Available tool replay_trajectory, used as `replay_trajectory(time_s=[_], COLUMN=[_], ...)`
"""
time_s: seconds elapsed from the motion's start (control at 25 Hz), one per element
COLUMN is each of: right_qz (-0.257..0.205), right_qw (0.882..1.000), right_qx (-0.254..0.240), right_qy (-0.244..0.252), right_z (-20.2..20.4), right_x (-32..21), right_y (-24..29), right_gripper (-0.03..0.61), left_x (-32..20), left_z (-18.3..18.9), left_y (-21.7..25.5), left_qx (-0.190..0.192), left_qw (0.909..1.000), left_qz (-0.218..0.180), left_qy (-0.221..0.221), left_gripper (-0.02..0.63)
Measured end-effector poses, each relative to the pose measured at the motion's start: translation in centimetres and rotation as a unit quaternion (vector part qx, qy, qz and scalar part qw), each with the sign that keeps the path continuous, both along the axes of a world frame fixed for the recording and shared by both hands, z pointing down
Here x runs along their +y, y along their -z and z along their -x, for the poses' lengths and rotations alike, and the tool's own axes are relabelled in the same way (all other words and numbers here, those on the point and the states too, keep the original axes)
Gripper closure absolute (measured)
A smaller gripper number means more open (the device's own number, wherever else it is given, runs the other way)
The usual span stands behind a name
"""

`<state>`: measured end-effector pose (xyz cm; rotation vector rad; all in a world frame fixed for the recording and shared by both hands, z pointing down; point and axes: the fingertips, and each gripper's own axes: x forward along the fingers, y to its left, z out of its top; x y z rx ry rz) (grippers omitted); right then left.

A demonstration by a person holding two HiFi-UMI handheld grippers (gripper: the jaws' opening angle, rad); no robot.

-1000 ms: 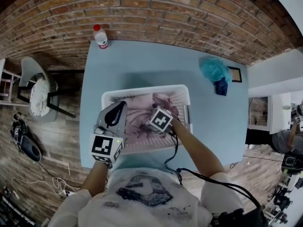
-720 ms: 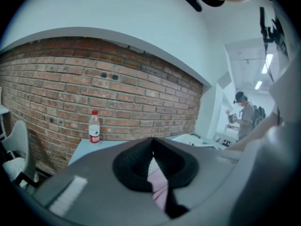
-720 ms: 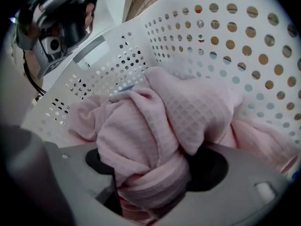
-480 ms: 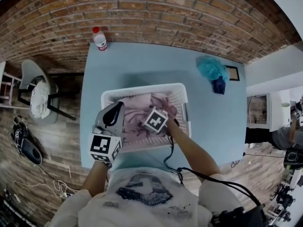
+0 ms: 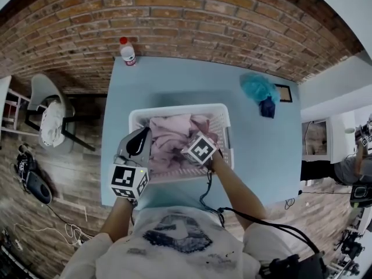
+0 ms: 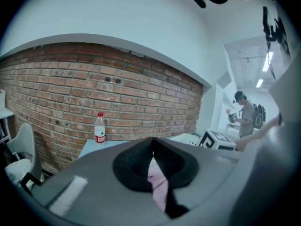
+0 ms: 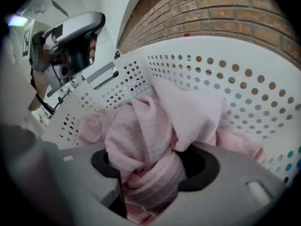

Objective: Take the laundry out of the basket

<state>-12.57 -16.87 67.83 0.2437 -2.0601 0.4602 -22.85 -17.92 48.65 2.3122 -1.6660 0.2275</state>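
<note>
Laundry [image 7: 188, 107], pink, sits bunched in the white basket [image 5: 180, 107] on the counter [image 5: 174, 80]. The right hand-held gripper [image 7: 150, 168] has just been closing and now pinches a thick wad. Trailing cloth could tug free, or drag the basket along. Left hand-held gripper [image 6: 152, 145] is clenched at the near-left rim, seemingly empty. Whatever lies underneath is hidden.

Soft, even light covers the blue worktop [image 5: 174, 83]; shadows on it are faint. Behind it the brick wall [image 5: 192, 16] bows with fisheye distortion, corners darken, and nearby foreground looks blurred, perhaps defocused.
</note>
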Motion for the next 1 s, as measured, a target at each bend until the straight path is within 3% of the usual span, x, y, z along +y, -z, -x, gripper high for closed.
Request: replay_trajectory(time_s=[0.56,1.0], right_qz=[-0.069,-0.136], right_qw=[0.994,0.968], right_qx=[-0.072,-0.15], right_qy=[-0.044,-0.151], right_z=[1.4,0.1], right_x=[-0.3,-0.2], right_y=[6.7,14.5], right_gripper=[0.304,0.307], left_x=[2.7,5.7], left_z=[1.5,3.0], left_y=[1.9,4.8], left_qx=[-0.006,-0.012], left_qw=[0.9997,0.9985], left_qz=[-0.021,-0.052], left_qy=[0.013,0.01], left_gripper=[0.621,0.621])
